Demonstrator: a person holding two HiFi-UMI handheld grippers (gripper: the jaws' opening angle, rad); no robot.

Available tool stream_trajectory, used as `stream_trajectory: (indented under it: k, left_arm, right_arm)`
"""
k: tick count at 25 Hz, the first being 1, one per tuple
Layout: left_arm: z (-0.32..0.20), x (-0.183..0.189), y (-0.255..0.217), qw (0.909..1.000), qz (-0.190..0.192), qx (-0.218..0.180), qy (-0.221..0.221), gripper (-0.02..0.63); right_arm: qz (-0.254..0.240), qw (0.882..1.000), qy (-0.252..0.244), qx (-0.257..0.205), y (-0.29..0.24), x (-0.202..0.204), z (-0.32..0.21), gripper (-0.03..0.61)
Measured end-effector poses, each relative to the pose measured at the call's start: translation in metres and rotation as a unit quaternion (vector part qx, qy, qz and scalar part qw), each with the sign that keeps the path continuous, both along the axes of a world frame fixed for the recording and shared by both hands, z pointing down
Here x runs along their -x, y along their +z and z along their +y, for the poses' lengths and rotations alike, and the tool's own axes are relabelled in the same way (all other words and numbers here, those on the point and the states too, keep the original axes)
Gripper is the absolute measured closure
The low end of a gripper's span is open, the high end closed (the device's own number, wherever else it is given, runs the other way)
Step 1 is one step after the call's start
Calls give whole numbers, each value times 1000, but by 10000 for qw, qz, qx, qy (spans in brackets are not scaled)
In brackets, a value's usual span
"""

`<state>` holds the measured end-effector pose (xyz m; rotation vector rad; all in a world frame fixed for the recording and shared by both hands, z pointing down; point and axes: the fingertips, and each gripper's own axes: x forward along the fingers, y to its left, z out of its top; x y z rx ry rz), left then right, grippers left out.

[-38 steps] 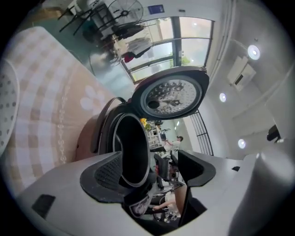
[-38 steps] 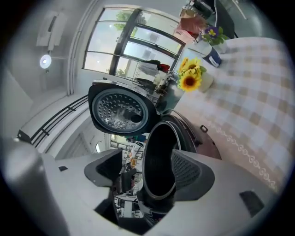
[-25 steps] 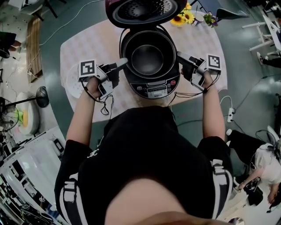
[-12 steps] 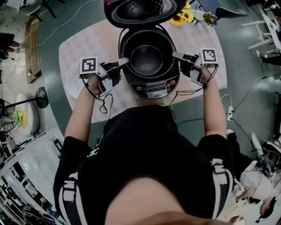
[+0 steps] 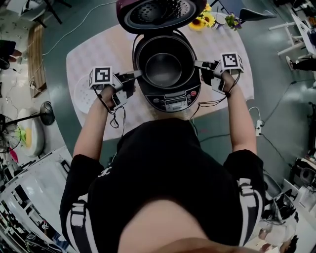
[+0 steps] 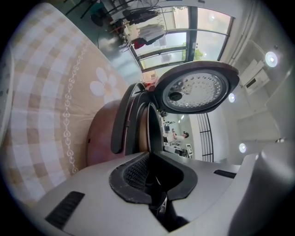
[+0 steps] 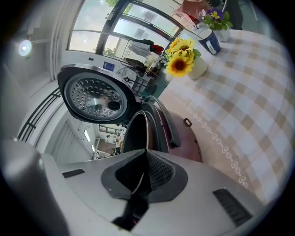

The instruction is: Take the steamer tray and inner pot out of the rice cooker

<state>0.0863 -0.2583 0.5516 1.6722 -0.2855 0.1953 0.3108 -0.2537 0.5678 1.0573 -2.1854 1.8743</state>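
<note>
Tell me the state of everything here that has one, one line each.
lid: open, tipped back.
inner pot: empty, seated in the rice cooker.
left gripper: just closed, shut on the inner pot's rim.
right gripper: just closed, shut on the inner pot's rim.
white round tray: out, flat on the table.

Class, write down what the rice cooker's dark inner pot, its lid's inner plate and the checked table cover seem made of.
The dark round inner pot: probably metal with a satin dark coating; a thin bright rim edge shows. The dimpled round lid plate: bare polished metal, mirror glints. The beige checked table cover: printed cloth or vinyl, uncertain; lies flat.
</note>
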Motion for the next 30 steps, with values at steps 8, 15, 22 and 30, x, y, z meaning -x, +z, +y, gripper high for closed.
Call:
stream_trajectory:
  k: [8,15,22,30]
  left_arm:
    - [7,3,-18,9990,403,-1,-212,594]
    - [16,0,-80,9899,1378,-232,-230,594]
    - [37,-1,-137,9750,2134,-500,-375,592]
    - [37,7,-164,9702,2051,-1006,-813,592]
  right_arm:
    - [-147,9996,43,-216,-14,5,1,569]
    - [-918,9929,116,-750,-77,10,14,566]
    - [-1464,9780,-234,-1466,-147,11,31,557]
    - [-1715,9702,-683,-1567,-170,17,18,555]
